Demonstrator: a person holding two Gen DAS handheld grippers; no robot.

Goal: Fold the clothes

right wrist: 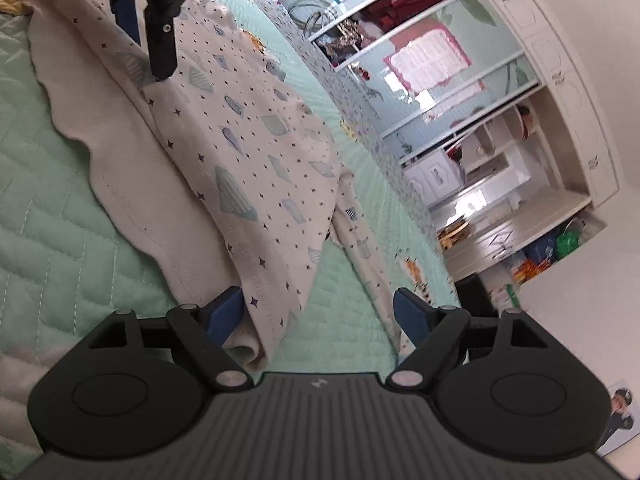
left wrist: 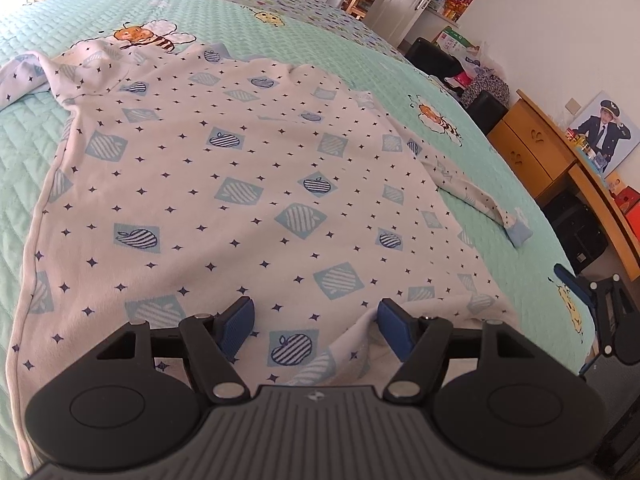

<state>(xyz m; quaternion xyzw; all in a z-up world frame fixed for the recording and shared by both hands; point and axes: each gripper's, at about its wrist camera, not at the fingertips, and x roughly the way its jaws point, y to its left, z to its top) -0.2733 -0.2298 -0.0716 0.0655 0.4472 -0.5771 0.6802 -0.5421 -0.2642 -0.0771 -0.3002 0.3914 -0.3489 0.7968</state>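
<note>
Left wrist view: left gripper [left wrist: 316,320] fingers wide apart, patterned shirt [left wrist: 240,184] spread on bed quilt [left wrist: 360,48], hem between fingers. Right gripper [right wrist: 320,312] fingers wide, shirt corner between them.

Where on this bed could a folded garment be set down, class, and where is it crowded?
Free: the mint quilt left of the patterned top, and the strip between its right sleeve and the desk-side edge. Crowded: the near hem, where the left gripper and right gripper both sit open.
</note>
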